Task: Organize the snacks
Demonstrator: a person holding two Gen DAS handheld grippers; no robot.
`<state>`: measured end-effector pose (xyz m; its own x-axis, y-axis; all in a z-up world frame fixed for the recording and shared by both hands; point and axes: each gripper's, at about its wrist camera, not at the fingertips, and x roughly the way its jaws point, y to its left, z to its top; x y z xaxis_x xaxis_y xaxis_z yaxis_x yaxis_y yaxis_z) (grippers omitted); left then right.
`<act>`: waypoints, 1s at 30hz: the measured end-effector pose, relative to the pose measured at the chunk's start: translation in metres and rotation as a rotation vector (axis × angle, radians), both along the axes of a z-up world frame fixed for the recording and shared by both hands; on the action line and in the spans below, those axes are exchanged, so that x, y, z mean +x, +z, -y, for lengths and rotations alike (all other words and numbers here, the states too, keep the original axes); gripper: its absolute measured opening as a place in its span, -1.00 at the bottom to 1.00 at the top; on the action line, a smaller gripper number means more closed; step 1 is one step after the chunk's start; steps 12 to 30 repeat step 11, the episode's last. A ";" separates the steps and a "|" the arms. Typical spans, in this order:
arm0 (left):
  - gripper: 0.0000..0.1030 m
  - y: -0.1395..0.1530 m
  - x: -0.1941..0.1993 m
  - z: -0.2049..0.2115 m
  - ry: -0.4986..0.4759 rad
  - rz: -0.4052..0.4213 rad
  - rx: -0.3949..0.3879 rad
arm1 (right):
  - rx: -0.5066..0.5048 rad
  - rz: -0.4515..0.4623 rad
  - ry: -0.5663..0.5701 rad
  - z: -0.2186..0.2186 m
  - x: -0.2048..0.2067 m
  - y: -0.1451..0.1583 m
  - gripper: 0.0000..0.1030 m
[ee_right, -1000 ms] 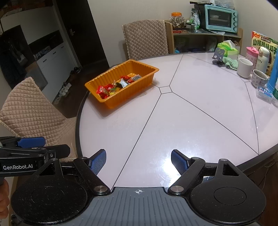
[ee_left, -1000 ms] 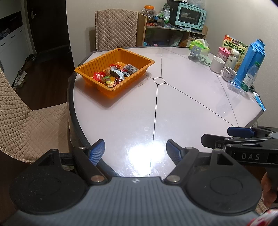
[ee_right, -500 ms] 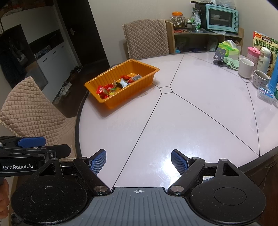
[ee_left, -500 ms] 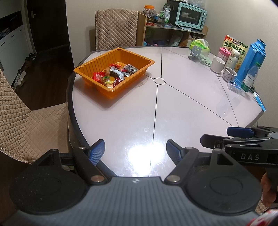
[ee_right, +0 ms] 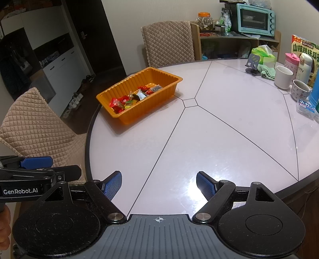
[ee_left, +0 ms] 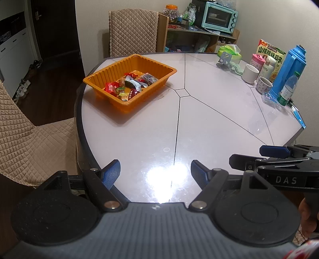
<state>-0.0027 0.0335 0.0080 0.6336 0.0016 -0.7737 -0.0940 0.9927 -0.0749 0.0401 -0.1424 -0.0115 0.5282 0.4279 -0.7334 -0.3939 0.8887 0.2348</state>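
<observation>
An orange plastic tray [ee_left: 111, 73] [ee_right: 159, 72] stands on the far left part of the round white table [ee_left: 209, 123] [ee_right: 219, 139]. Several wrapped snacks [ee_left: 127, 85] [ee_right: 131, 98] lie piled inside it. My left gripper [ee_left: 155, 172] hangs open over the table's near edge, far from the tray, with nothing between its blue pads. My right gripper [ee_right: 159, 184] is open too, empty, also over the near edge. Each gripper shows at the side of the other's view.
Cups [ee_left: 250, 73], a blue jug [ee_left: 289, 71], a water bottle [ee_left: 288, 89], a snack bag [ee_left: 271, 52] and a tissue pack [ee_left: 229, 51] crowd the table's right rim. Quilted chairs stand at the left [ee_left: 26, 129] and behind the table [ee_left: 132, 31]. A shelf with a toaster oven [ee_left: 219, 18] stands at the back.
</observation>
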 end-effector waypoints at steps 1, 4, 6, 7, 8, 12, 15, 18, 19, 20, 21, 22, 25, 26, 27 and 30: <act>0.48 -0.001 0.000 0.000 0.001 -0.001 0.000 | 0.000 0.000 0.000 0.000 0.000 0.000 0.58; 0.48 -0.001 0.002 0.001 0.001 -0.001 0.001 | 0.000 -0.001 0.001 0.000 0.000 0.000 0.58; 0.48 -0.001 0.002 0.001 0.000 -0.001 0.000 | 0.001 -0.003 0.002 0.001 0.003 -0.002 0.58; 0.48 -0.001 0.002 0.001 0.001 -0.001 0.000 | 0.002 -0.004 0.002 0.002 0.004 -0.003 0.58; 0.48 -0.001 0.002 0.001 0.002 -0.001 0.001 | 0.002 -0.005 0.003 0.003 0.005 -0.004 0.58; 0.48 -0.003 0.003 0.002 0.002 -0.001 -0.003 | 0.004 -0.009 0.005 0.006 0.009 -0.005 0.58; 0.48 -0.003 0.003 0.002 0.002 -0.001 -0.003 | 0.004 -0.009 0.005 0.006 0.009 -0.005 0.58; 0.48 -0.003 0.003 0.002 0.002 -0.001 -0.003 | 0.004 -0.009 0.005 0.006 0.009 -0.005 0.58; 0.48 -0.003 0.003 0.002 0.002 -0.001 -0.003 | 0.004 -0.009 0.005 0.006 0.009 -0.005 0.58; 0.48 -0.003 0.003 0.002 0.002 -0.001 -0.003 | 0.004 -0.009 0.005 0.006 0.009 -0.005 0.58; 0.48 -0.003 0.003 0.002 0.002 -0.001 -0.003 | 0.004 -0.009 0.005 0.006 0.009 -0.005 0.58; 0.48 -0.003 0.003 0.002 0.002 -0.001 -0.003 | 0.004 -0.009 0.005 0.006 0.009 -0.005 0.58; 0.48 -0.003 0.003 0.002 0.002 -0.001 -0.003 | 0.004 -0.009 0.005 0.006 0.009 -0.005 0.58; 0.48 -0.003 0.003 0.002 0.002 -0.001 -0.003 | 0.004 -0.009 0.005 0.006 0.009 -0.005 0.58; 0.48 -0.003 0.003 0.002 0.002 -0.001 -0.003 | 0.004 -0.009 0.005 0.006 0.009 -0.005 0.58; 0.48 -0.003 0.003 0.002 0.002 -0.001 -0.003 | 0.004 -0.009 0.005 0.006 0.009 -0.005 0.58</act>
